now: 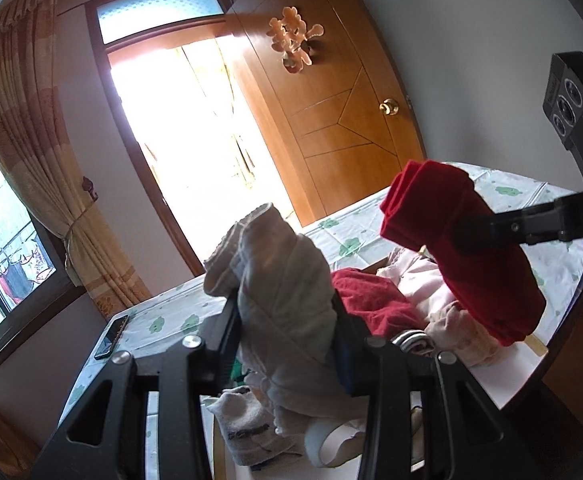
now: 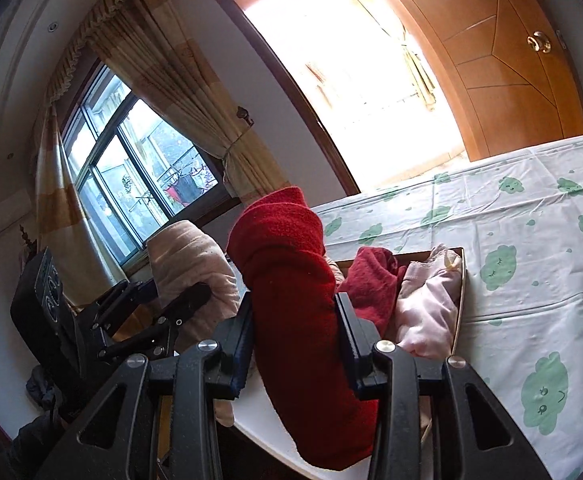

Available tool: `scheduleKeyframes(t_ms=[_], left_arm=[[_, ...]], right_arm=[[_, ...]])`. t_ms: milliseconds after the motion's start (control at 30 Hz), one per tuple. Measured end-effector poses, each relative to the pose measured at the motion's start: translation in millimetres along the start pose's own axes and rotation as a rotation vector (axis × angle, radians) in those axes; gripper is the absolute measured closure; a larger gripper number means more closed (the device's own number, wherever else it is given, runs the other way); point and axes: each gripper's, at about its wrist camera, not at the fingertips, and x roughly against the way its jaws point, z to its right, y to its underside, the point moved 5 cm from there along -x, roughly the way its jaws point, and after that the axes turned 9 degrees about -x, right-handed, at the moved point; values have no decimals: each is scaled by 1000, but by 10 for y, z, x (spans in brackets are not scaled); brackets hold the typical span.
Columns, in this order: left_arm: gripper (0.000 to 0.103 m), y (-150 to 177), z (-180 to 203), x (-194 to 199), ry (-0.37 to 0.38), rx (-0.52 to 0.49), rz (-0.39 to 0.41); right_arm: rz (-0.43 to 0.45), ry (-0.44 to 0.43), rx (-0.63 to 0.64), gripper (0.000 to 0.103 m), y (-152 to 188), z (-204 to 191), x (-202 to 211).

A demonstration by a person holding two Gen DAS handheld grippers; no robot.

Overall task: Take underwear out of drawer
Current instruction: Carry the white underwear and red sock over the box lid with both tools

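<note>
Lifting step: the left hand-held gripper (image 1: pixel 287 344) clamps a beige roll (image 1: pixel 275 280), the right hand-held gripper (image 2: pixel 293 344) a red roll (image 2: pixel 287 280), both seemingly above the drawer (image 2: pixel 461 272). Next, carry them aside to the bed (image 2: pixel 511 240) at frame right.

Both grippers are black. The left gripper (image 1: pixel 285 344) shows round silver screws, and the right gripper (image 2: pixel 293 344) blue-edged pads.

Fuzzy red cloth underwear (image 2: pixel 291 280), glossy wooden door (image 1: pixel 331 120)

Red underwear (image 2: pixel 291 280); beige underwear (image 1: pixel 279 280); white sheet (image 2: pixel 511 240) with green cloud print; orange-brown door (image 1: pixel 331 112).
</note>
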Motion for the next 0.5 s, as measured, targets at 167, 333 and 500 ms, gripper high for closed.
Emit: scheduleKeyframes(t_ms=[167, 333, 500], left_arm=[[64, -137, 18, -279, 12, -24, -21], [64, -196, 106, -518, 26, -64, -55], [64, -207, 212, -684, 37, -78, -81]], right_arm=[[-19, 44, -58, 63, -192, 184, -157], [-23, 66, -107, 63, -296, 277, -295], [-26, 82, -143, 63, -307, 338, -416]])
